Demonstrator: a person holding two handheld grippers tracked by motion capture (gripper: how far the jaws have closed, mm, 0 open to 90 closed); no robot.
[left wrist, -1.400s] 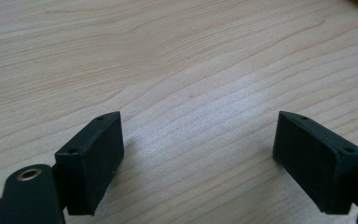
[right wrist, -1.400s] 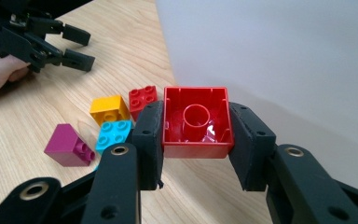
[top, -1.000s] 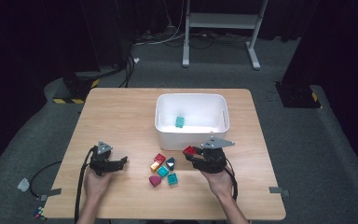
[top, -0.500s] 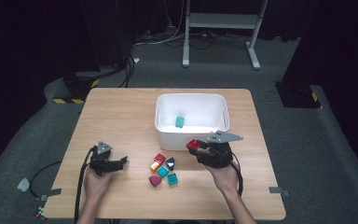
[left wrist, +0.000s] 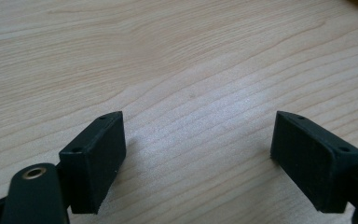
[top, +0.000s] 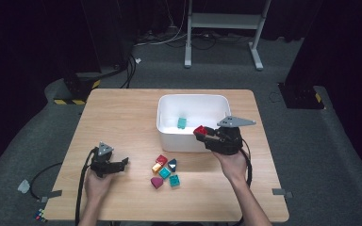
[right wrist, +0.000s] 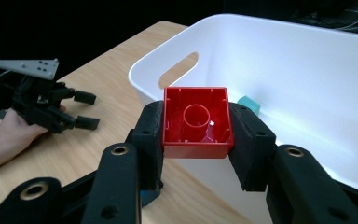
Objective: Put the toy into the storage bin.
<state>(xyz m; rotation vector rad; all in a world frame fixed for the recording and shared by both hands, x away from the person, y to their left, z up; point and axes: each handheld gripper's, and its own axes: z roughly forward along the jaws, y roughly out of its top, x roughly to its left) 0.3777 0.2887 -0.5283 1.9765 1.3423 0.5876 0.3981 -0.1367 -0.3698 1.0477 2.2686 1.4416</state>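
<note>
My right gripper [top: 201,133] [right wrist: 196,126] is shut on a red hollow block [right wrist: 196,119] [top: 199,130], held above the near rim of the white bin [top: 167,123] [right wrist: 307,65]. A teal block [top: 182,122] [right wrist: 249,104] lies inside the bin. Several loose blocks, red [top: 161,159], yellow [top: 156,167], teal [top: 174,180] and dark red [top: 156,182], lie on the wooden table [top: 122,117] in front of the bin. My left gripper [top: 124,163] [left wrist: 196,158] rests low on the table at the left, open with only bare wood between its jaws; it also appears in the right gripper view [right wrist: 87,110].
The table's front edge runs just behind the person's hands. A metal stand [top: 221,28] and cables lie on the dark floor beyond the table. Bare wood spreads left of the bin.
My right gripper has risen from the table with the red block and moved toward the bin's near rim. The left gripper has kept still.
</note>
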